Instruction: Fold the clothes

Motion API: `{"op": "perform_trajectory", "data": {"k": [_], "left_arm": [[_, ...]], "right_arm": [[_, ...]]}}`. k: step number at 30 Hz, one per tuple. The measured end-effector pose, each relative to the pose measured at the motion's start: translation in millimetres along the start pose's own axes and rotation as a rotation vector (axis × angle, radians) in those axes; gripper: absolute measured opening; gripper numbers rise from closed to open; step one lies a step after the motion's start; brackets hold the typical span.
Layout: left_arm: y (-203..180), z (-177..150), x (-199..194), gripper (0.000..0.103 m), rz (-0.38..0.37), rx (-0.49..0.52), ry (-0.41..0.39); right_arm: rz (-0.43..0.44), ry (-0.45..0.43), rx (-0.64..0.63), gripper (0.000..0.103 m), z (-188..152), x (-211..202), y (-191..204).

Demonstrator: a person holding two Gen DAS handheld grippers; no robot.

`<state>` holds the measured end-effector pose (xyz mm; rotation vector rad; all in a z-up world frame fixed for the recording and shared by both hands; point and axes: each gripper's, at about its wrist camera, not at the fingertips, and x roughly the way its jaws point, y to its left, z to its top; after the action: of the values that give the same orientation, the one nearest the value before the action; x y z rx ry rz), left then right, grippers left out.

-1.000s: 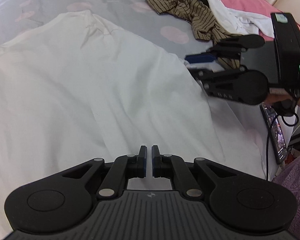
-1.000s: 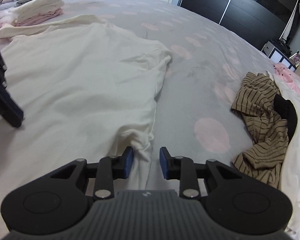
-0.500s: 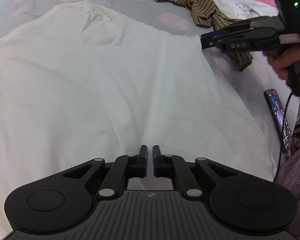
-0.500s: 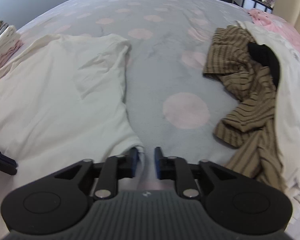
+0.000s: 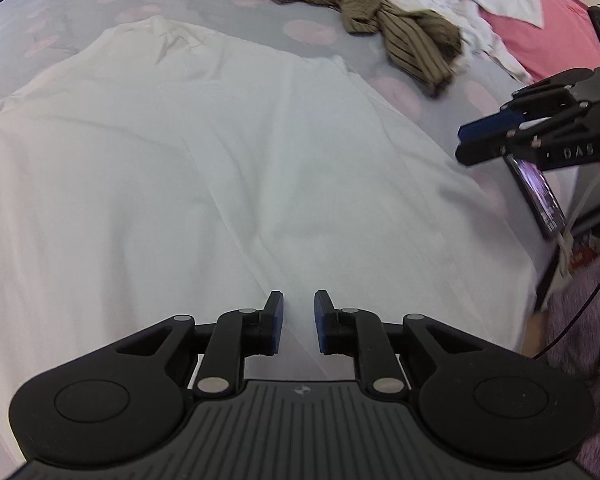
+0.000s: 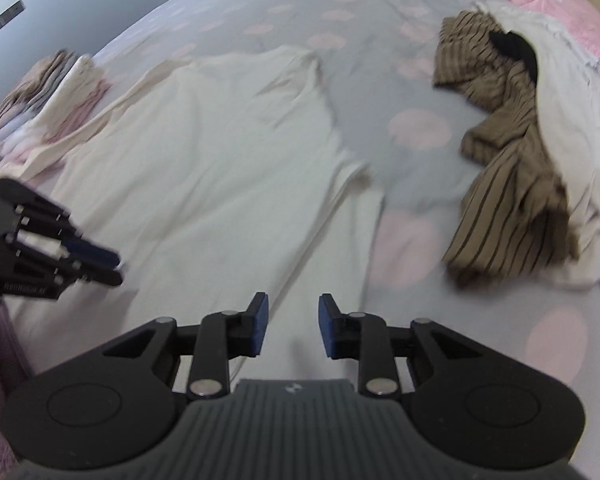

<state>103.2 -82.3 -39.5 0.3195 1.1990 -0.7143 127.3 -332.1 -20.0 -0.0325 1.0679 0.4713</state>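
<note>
A white garment (image 5: 228,184) lies spread flat on the bed, its sleeve end (image 6: 300,68) toward the far side. My left gripper (image 5: 298,320) hovers over the garment's near part. Its jaws are opening and no cloth is pinched between the blue pads. My right gripper (image 6: 292,330) stands open above the garment's right edge (image 6: 340,216), holding nothing. Each gripper shows in the other's view: the right one (image 5: 484,140) off the garment's right side, the left one (image 6: 96,264) over its left part.
A brown striped garment (image 6: 512,160) lies crumpled to the right with a white cloth (image 5: 460,4) and a pink one (image 5: 540,20) behind it. A stack of folded clothes (image 6: 48,100) sits far left. A phone (image 5: 540,196) lies at the bed's edge.
The left jaws were shut and now stand apart. Both grippers have drawn back from the garment, and the right one has rolled and swung away to the right.
</note>
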Motion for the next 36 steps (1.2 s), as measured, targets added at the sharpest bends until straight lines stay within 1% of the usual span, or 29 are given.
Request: {"op": "perform_trajectory", "data": {"k": [2,5,7,9,11,12,15,17,19,20,21,22,24,25,27,30,33,36], "left_arm": [[-8.6,-13.1,-5.4,0.014,-0.012,0.030,0.006],[-16.0,-37.0,-11.4,0.016,-0.032,0.033,0.020],[-20.8,-52.9,-12.7,0.016,-0.058,0.028,0.046],[-28.3,-67.7,-12.6,0.016,-0.088,0.038,0.071],[-38.5,-79.7,-11.2,0.017,-0.109,0.065,0.093],[-44.0,-84.6,-10.3,0.017,-0.115,0.080,0.100],[-57.6,-91.6,-9.1,0.018,-0.112,0.121,0.098],[-61.9,-90.2,-10.9,0.018,-0.110,0.129,0.083],[-61.3,-87.4,-16.7,0.018,-0.105,0.120,0.058],[-59.4,-86.2,-20.0,0.018,-0.101,0.109,0.045],[-57.2,-83.9,-21.9,0.018,-0.097,0.093,0.034],[-54.8,-81.6,-23.6,0.018,-0.093,0.077,0.024],[-48.4,-74.8,-26.0,0.018,-0.086,0.049,0.013],[-45.6,-69.9,-27.4,0.018,-0.078,0.040,0.007],[-40.8,-56.7,-31.3,0.018,-0.070,0.027,-0.005],[-36.2,-26.1,-35.8,0.018,-0.065,0.012,-0.030],[-38.0,14.2,-35.1,0.018,-0.044,0.016,-0.055],[-40.0,55.1,-28.9,0.018,-0.015,0.035,-0.068]], "right_arm": [[0.024,0.024,-0.018,0.030,-18.1,-4.7,15.2],[0.067,0.057,-0.004,0.031,-47.8,-13.8,33.2],[0.090,0.079,0.012,0.034,-67.5,-20.4,45.3],[0.121,0.095,0.025,0.040,-86.9,-27.6,57.4],[0.164,0.127,0.066,0.047,-105.2,-30.6,66.3],[0.187,0.146,0.084,0.048,-112.9,-30.8,70.6],[0.215,0.189,0.087,0.049,-128.1,-27.3,85.6],[0.198,0.201,0.086,0.049,-132.0,-21.6,92.9],[0.184,0.204,0.124,0.047,-132.3,-13.6,92.2],[0.184,0.205,0.148,0.042,-131.8,-9.8,89.6],[0.188,0.206,0.169,0.036,-131.7,-6.8,86.6],[0.198,0.206,0.190,0.032,-131.7,-4.4,84.2],[0.238,0.209,0.229,0.008,-132.6,-2.2,81.1],[0.248,0.211,0.236,0.005,-132.2,-2.7,81.3],[0.252,0.213,0.225,0.003,-129.0,-6.1,84.1],[0.248,0.219,0.208,0.003,-126.2,-13.0,85.6],[0.228,0.243,0.200,0.003,-123.0,-10.3,88.9],[0.230,0.262,0.196,0.003,-124.5,-9.7,91.0]]}}
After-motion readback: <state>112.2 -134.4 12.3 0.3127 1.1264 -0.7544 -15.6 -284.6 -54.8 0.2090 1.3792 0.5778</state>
